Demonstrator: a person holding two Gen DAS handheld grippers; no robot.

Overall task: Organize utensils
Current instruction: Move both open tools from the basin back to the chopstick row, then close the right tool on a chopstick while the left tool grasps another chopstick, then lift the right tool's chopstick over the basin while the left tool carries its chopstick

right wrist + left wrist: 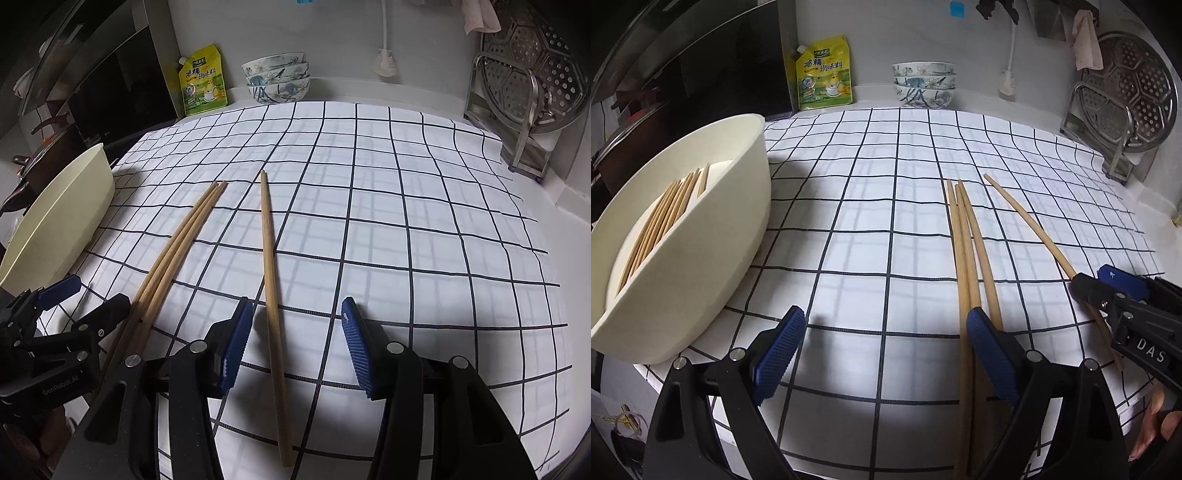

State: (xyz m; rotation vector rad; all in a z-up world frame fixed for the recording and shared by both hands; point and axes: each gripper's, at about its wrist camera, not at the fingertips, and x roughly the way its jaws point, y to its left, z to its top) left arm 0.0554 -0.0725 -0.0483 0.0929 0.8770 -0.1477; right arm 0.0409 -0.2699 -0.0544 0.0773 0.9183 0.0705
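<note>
Three wooden chopsticks (964,243) lie together on the checked cloth, and a single chopstick (1030,225) lies to their right. My left gripper (886,321) is open, its right finger beside the bundle's near ends. A cream tub (713,240) at the left holds several chopsticks (661,218). In the right wrist view my right gripper (297,314) is open and straddles the single chopstick (271,266). The bundle (177,243) lies to its left, near the left gripper (62,314). The right gripper also shows in the left wrist view (1108,284).
A white cloth (406,221) with a dark grid covers the counter. At the back stand a yellow seasoning pouch (823,74) and stacked patterned bowls (923,83). A metal steamer rack (1126,99) stands at the back right. A dark stove area is at the left.
</note>
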